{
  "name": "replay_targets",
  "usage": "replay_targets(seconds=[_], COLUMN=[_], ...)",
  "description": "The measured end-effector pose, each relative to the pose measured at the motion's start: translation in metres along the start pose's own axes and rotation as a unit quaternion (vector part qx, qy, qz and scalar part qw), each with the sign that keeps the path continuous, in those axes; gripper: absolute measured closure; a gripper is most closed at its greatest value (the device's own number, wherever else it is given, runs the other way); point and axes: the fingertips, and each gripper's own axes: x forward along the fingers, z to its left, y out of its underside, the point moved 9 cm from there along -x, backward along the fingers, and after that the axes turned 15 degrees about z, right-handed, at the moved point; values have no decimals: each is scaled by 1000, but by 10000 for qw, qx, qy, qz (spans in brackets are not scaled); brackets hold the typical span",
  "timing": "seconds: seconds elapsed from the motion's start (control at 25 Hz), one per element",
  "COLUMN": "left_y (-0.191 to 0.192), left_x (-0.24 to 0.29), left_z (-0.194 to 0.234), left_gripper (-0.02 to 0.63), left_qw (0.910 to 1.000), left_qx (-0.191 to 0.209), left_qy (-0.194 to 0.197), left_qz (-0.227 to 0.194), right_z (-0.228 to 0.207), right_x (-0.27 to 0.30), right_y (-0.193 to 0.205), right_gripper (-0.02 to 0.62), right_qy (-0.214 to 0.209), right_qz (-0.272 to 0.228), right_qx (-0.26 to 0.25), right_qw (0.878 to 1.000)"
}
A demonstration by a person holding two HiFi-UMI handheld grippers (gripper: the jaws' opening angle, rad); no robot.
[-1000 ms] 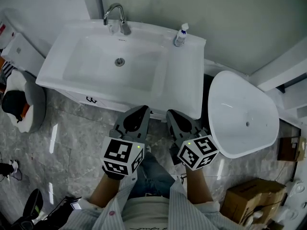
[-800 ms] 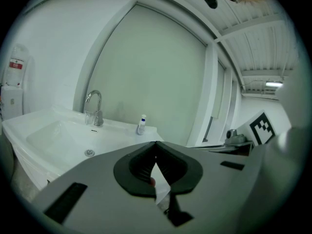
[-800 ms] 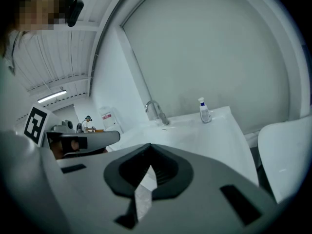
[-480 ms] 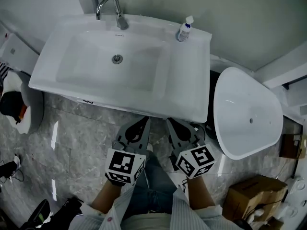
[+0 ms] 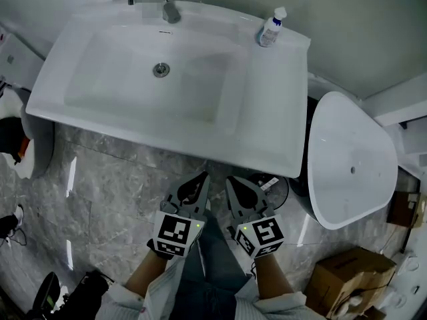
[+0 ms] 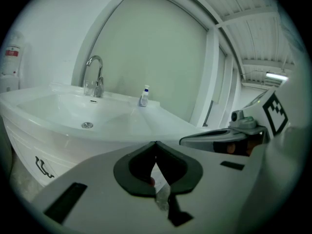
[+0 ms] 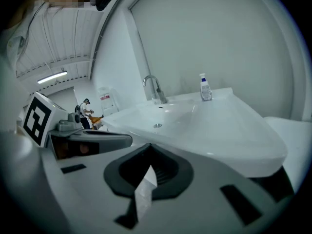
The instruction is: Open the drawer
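Observation:
The white vanity cabinet (image 6: 22, 143) under the washbasin (image 5: 167, 79) shows only in the left gripper view, with a dark curled handle (image 6: 44, 167) on its front. From the head view the basin's rim hides the cabinet front. My left gripper (image 5: 202, 177) and right gripper (image 5: 230, 179) hang side by side below the basin's front edge, above the marble floor, and point toward the cabinet. Both are shut with nothing between the jaws. The left gripper (image 6: 156, 143) points below the basin rim. The right gripper (image 7: 149, 146) faces the rim from the right.
A tap (image 5: 167, 5) and a small soap bottle (image 5: 270, 29) stand on the basin's back edge. A white oval tub (image 5: 350, 159) stands to the right, with a cardboard box (image 5: 347, 279) nearer me. A dark round bin (image 5: 270, 184) sits under the basin's right corner.
Both grippers have sunk from the basin's rim to below it and stay shut and side by side. The basin now fills more of the head view.

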Motion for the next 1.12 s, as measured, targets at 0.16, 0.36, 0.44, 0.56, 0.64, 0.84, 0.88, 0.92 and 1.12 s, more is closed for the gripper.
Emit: replay_targets(seconds=[0.16, 0.36, 0.44, 0.56, 0.64, 0.84, 0.88, 0.92, 1.12], left_y=[26, 54, 64, 77, 85, 95, 96, 97, 107], left_x=[21, 50, 59, 73, 81, 99, 103, 107, 124], left_z=[8, 18, 22, 27, 31, 40, 42, 44, 51], left_gripper=[591, 591, 589, 589, 589, 588, 588, 588, 586], left_qw=[9999, 9991, 9987, 9980, 9975, 9968, 9969, 9969, 9958], left_qx=[50, 129, 162, 164, 143, 263, 267, 268, 358], left_qy=[48, 131, 190, 267, 331, 292, 267, 251, 214], left_qz=[155, 377, 440, 557, 603, 691, 693, 695, 814], right_z=[-8, -24, -28, -33, -35, -42, -44, -47, -59], right_x=[25, 57, 67, 82, 92, 110, 113, 116, 130], right_y=[26, 55, 64, 75, 81, 95, 98, 100, 112], right_gripper=[589, 589, 589, 586, 582, 555, 548, 545, 523], right_qy=[51, 107, 98, 82, 91, 99, 120, 142, 162], right_qz=[188, 354, 403, 460, 509, 647, 683, 720, 877], right_qx=[6, 68, 106, 127, 74, 42, 34, 25, -31], right_qw=[9998, 9993, 9991, 9988, 9986, 9978, 9976, 9973, 9960])
